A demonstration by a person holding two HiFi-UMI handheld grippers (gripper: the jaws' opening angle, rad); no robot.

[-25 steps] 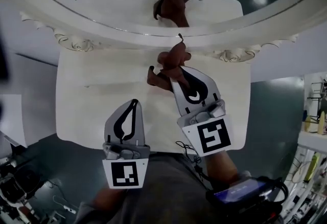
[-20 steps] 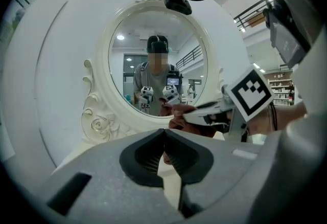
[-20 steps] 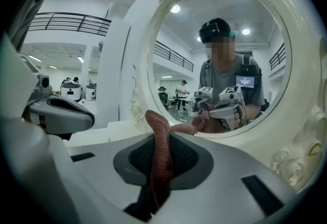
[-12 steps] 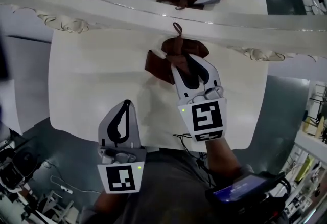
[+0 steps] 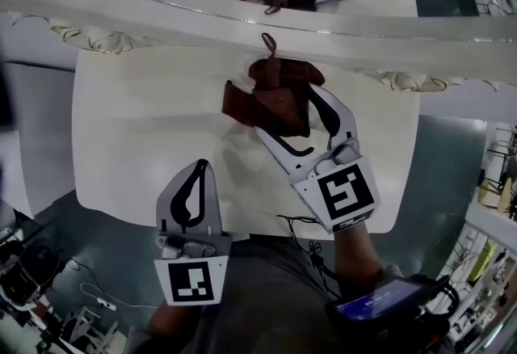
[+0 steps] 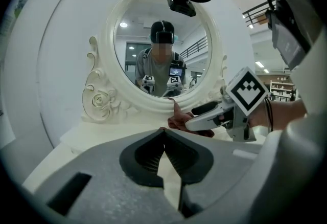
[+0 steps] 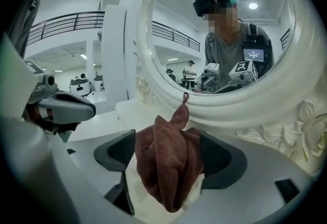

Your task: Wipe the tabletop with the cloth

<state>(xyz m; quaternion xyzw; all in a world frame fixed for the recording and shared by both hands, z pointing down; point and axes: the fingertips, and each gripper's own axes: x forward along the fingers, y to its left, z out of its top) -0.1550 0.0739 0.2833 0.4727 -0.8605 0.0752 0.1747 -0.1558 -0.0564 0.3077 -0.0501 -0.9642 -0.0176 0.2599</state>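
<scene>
1. Cloth (image 5: 275, 98), reddish-brown and bunched into a loose heap, lies on the white tabletop (image 5: 137, 126) near its back edge, just in front of the ornate mirror frame (image 5: 202, 17).
2. We see its small hanging loop (image 5: 267, 40) sticking out toward that frame.
3. We find the right gripper (image 5: 284, 110) straddling the heap, with one jaw along each side of it.
4. Its jaws have just been opening and now stand wide, so the cloth sits between them released rather than squeezed.
5. In the right gripper view, we see the folds filling most of the gap between the two dark pads (image 7: 116, 154). The cloth's underside rests on the white surface.
6. We place the left gripper (image 5: 201, 168) over the near edge of the tabletop, on the person's left and well apart from the cloth.
7. Its jaws are clenched tip to tip, with nothing between them, as the left gripper view shows.
8. We can make out the mirror (image 6: 161, 49) reflecting the cloth and the right gripper from the far side.
</scene>
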